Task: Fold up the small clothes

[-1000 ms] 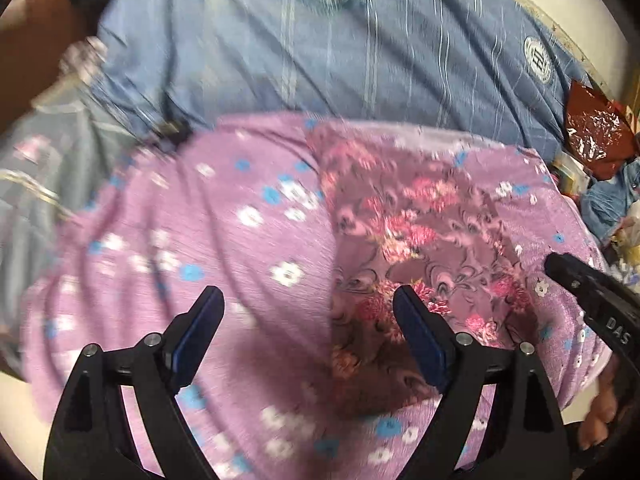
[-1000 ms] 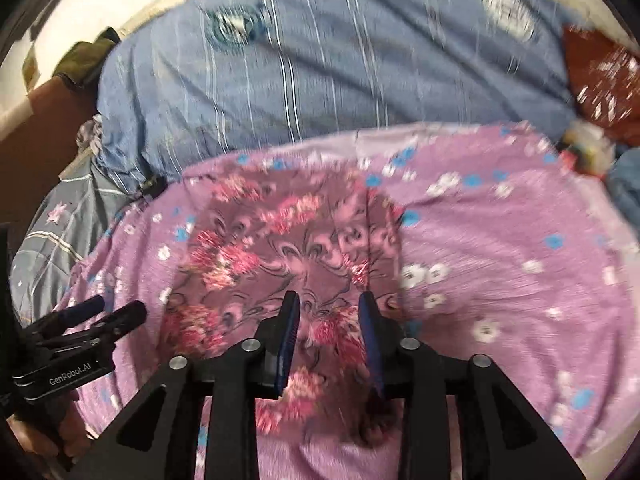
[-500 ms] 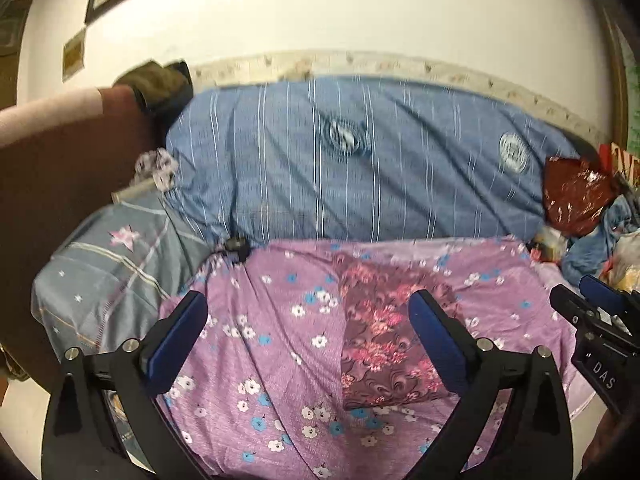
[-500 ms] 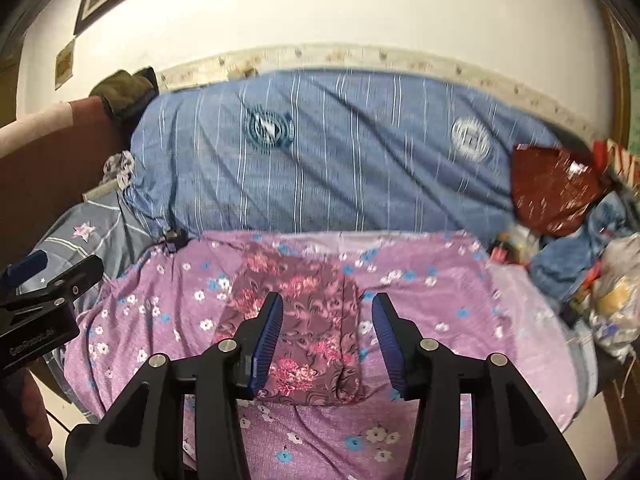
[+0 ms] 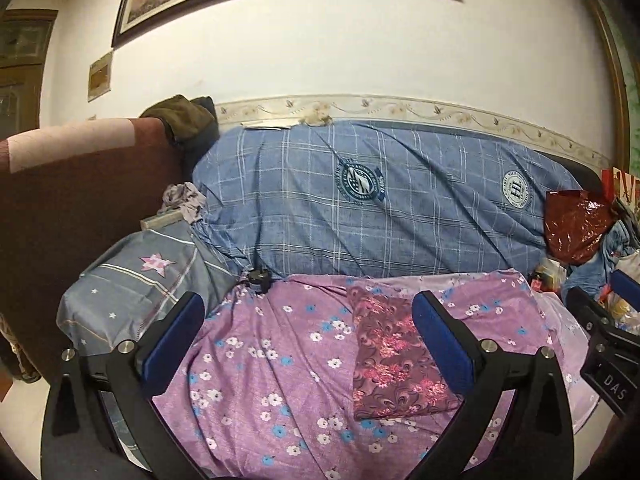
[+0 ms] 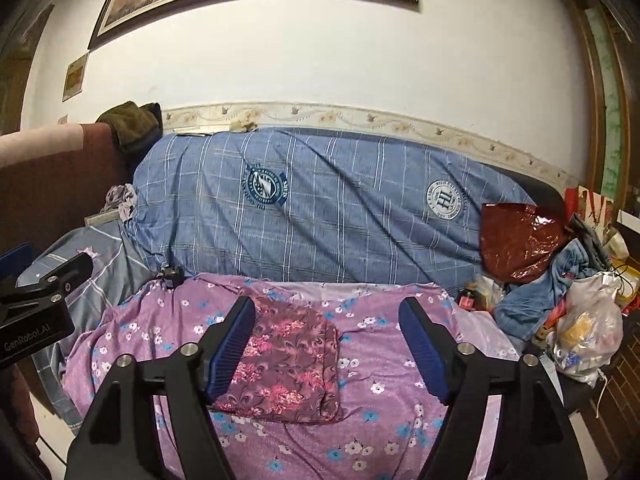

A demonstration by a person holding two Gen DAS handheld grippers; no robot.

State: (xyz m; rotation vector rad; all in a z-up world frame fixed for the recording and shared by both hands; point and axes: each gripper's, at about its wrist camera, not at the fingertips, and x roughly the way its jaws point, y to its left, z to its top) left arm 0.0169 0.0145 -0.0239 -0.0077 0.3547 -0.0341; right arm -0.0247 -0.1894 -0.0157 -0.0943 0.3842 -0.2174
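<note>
Garment down and folded, both grippers hanging back over the bed.

We are sitting between steps: the folded floral garment (image 6: 292,364) is lying flat on the purple flowered bedspread (image 5: 256,364), touched by neither tool. Our left gripper (image 5: 308,344) is holding its jaws as wide as they go, with nothing in them; our right gripper (image 6: 326,354) has just been opening its jaws, likewise empty. We are judging this piece finished, so the next move is calling for a fresh item, perhaps from the clothes pile (image 6: 532,300) at the right.
</note>
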